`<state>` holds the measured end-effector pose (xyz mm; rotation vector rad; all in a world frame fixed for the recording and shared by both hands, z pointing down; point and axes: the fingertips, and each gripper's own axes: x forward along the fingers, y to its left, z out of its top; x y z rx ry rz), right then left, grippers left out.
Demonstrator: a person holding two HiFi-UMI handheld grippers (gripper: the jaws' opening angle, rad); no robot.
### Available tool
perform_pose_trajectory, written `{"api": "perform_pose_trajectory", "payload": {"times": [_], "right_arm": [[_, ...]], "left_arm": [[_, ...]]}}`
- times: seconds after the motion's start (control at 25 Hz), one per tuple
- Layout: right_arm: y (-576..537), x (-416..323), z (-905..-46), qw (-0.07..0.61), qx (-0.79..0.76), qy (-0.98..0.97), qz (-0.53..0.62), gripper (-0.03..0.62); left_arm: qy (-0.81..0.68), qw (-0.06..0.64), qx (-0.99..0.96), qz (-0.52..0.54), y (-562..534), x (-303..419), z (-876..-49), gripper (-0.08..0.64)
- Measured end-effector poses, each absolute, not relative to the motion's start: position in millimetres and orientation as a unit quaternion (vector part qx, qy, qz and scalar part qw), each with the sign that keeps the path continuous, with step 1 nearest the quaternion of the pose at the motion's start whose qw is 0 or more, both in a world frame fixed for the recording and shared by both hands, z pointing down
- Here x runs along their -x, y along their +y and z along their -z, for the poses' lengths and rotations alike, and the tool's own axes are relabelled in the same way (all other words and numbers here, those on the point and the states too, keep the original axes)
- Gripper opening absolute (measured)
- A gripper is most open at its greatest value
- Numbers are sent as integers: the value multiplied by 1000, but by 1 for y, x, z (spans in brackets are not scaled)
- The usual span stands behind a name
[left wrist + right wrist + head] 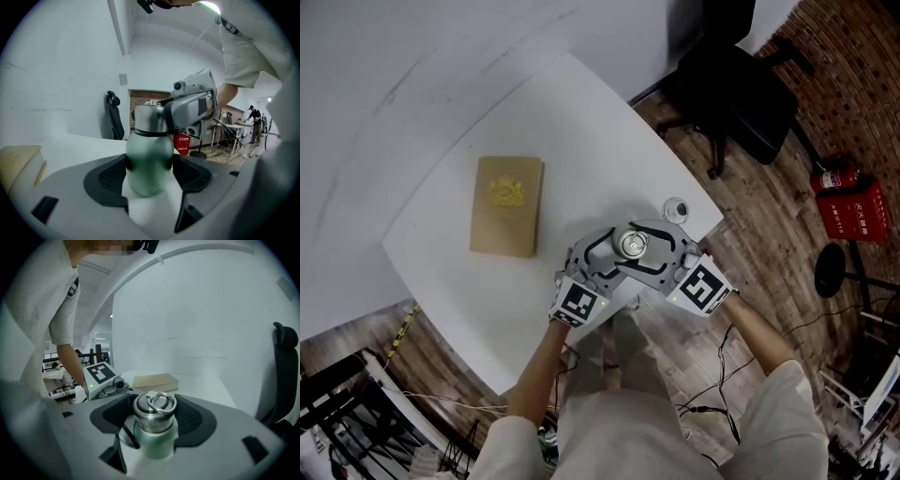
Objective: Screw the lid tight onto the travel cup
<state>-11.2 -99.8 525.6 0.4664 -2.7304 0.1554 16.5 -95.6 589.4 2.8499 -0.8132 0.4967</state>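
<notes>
**Two tools on one travel cup**

Both of your tools meet at the travel cup (pixel 149 152), which stands upright near the bench (pixel 581 131) edge closest to you, to the right of a tan book (pixel 507 205) with a gold emblem on its cover.

Your left tool (pixel 150 171) is clamped on the cup's green body, with its dark pads pressed into both flanks just below the black band under the lid.

Your right tool (pixel 154 414) comes in from the other side and higher up. Its jaws are closed round the steel lid (pixel 153 422), and as far as its own view shows, a pad lies against each side. The lid sits on the cup's mouth, and the metal ring (pixel 161 402) on top lies flat.

A small round object (pixel 675 209) rests on the bench just beyond the cup, near the edge, but it is too small for you to identify. A black office chair (pixel 741 94) stands on the wood floor past the bench.
</notes>
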Motion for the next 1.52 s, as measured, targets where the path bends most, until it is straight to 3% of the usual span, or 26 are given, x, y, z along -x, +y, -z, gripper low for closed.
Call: {"api": "perform_pose_trajectory", "payload": {"times": [0.52,1.52], "right_arm": [[-101,12,-525,197,-120,-972,-48,261],[-115,2,-525,141,-438,-887,-36,261]], "left_arm": [[-271,69,-946,-165,-95,-15,-590,310],[-270,68,-946,-165,-95,-14,-590,310]]}}
